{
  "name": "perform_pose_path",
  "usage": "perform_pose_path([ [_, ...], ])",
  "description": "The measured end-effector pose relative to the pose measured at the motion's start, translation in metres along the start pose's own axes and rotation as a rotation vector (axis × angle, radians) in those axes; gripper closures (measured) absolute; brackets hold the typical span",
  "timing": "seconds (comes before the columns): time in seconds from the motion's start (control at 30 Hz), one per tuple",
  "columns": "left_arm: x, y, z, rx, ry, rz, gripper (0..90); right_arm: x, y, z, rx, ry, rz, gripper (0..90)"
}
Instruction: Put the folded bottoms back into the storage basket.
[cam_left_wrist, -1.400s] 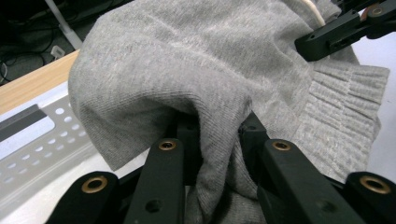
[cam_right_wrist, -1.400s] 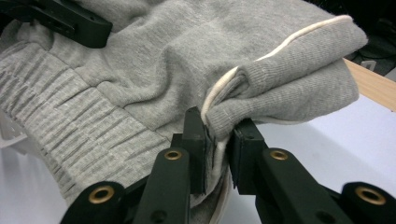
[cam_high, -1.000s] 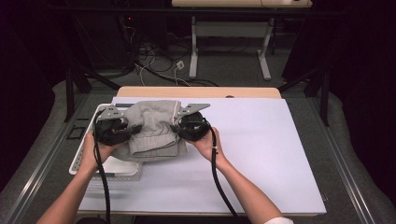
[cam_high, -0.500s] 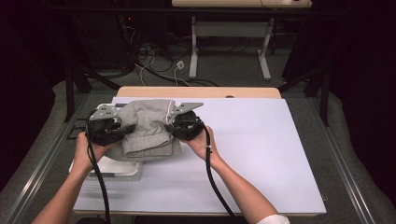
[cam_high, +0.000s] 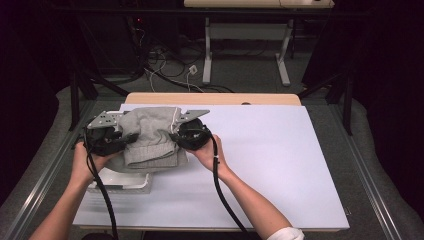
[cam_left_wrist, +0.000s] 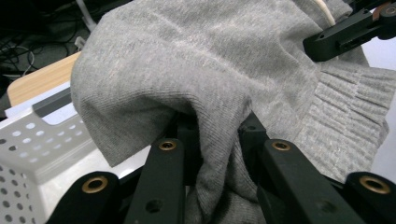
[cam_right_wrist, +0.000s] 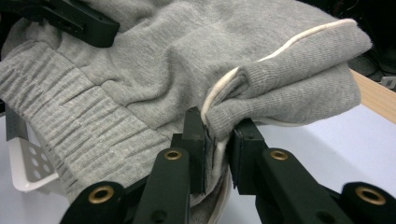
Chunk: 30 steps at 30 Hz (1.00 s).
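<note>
Garment: grey knit sweater (cam_high: 150, 136), folded, lifted over white perforated basket (cam_high: 120, 181) at surface's left edge.
Left tool (cam_left_wrist: 219, 140): clenched on sweater fabric.
Right tool (cam_right_wrist: 218, 140): clenched on cream-trimmed edge.

A grey knitted sweater (cam_high: 152, 135) is folded and bunched, with a ribbed hem and a cream trim along one edge. It hangs between the two sets of fingers, one side pinched between the left fingers (cam_left_wrist: 187, 140), the trimmed edge between the right fingers (cam_right_wrist: 194, 135), above a white perforated basket (cam_high: 120, 181).
</note>
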<state>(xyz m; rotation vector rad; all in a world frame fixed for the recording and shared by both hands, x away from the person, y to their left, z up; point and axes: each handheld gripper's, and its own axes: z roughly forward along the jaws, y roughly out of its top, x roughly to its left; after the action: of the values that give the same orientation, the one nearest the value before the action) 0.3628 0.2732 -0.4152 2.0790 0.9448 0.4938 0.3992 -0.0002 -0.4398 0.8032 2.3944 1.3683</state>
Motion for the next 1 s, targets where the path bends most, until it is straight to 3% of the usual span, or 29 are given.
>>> perform_pose_path([
  [1.0, 0.020, -0.009, -0.021, 0.003, 0.052, -0.028, 77.1, 0.016, 0.016, 0.020, -0.018, 0.038, 0.006, 78.3],
])
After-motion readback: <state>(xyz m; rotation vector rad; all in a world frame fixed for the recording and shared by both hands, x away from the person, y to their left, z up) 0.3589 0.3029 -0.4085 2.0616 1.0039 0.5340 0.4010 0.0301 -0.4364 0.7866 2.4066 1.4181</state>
